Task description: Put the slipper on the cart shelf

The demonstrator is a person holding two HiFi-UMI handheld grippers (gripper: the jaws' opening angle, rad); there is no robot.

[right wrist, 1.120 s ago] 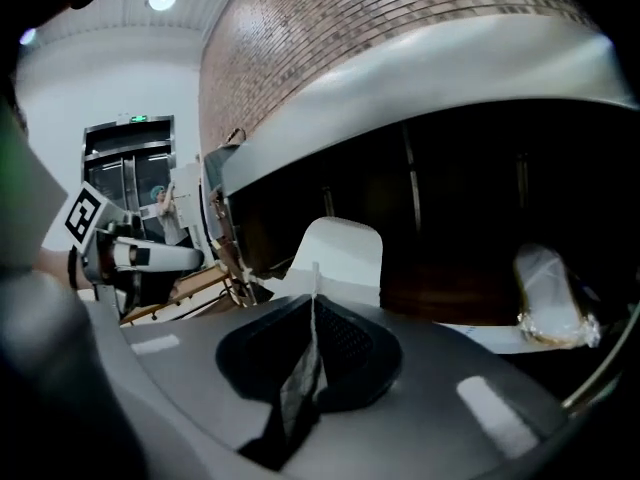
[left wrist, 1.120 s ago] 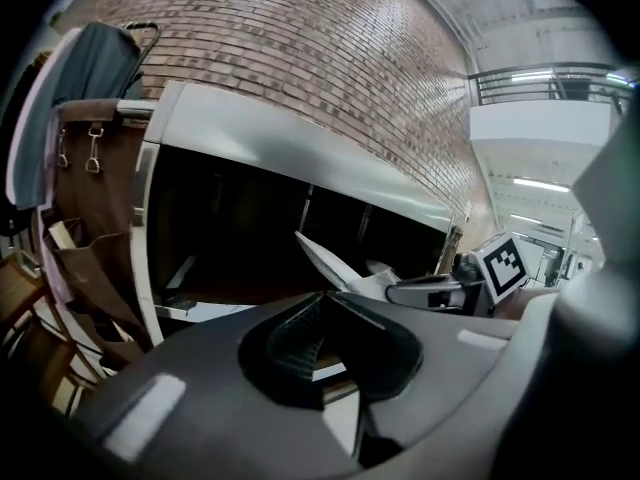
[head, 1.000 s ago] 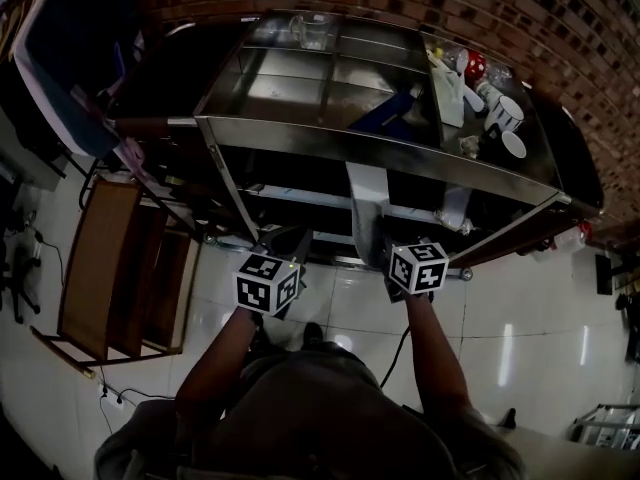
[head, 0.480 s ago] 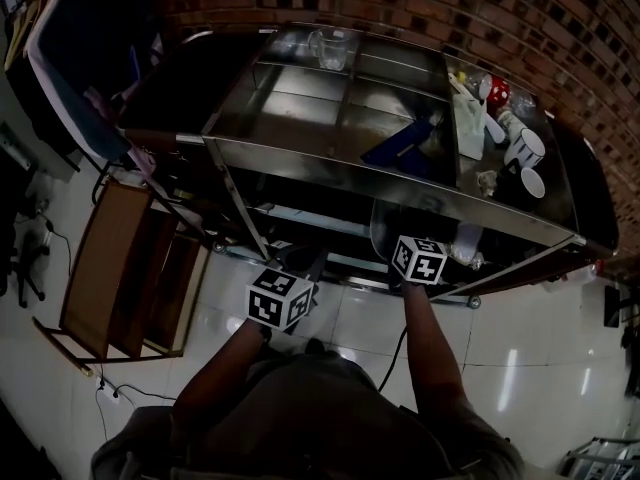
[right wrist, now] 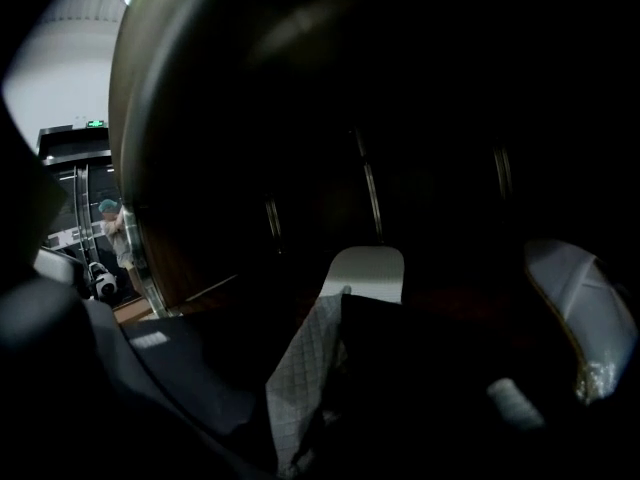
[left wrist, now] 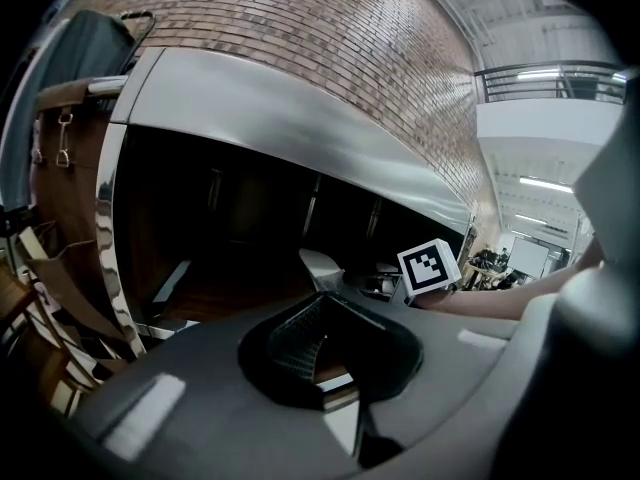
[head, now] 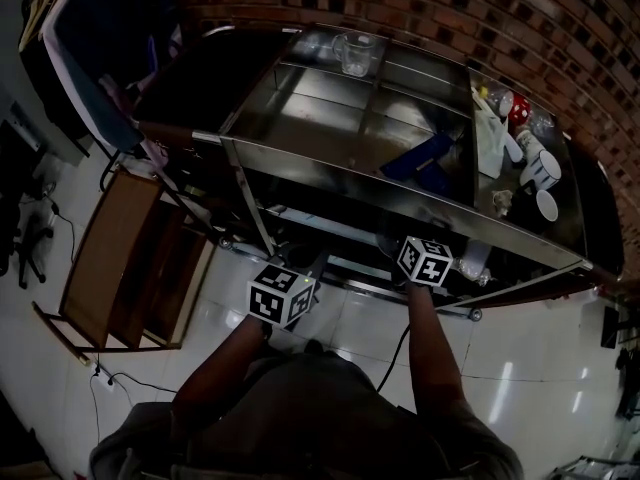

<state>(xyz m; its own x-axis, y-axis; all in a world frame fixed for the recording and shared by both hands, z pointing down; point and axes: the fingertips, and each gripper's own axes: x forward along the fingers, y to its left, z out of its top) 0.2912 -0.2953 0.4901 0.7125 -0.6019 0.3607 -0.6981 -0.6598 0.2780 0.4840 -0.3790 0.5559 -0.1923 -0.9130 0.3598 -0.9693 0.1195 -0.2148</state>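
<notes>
my right gripper [right wrist: 340, 313] reaches into the dark bay under the top of the cart [head: 300, 118]. its fingers [right wrist: 305, 368] are clamped on the slipper [right wrist: 368, 273], whose pale end sticks out ahead of them. the slipper seems to sit just over the lower shelf [left wrist: 235, 303], though it is too dark to see contact. my left gripper [left wrist: 322, 313] hangs outside the cart, beside the right, fingers pressed together on nothing.

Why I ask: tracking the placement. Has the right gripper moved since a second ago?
Yes. The right gripper has moved forward toward the cart: its cube now sits just below the top front rail, closer than before.
</notes>
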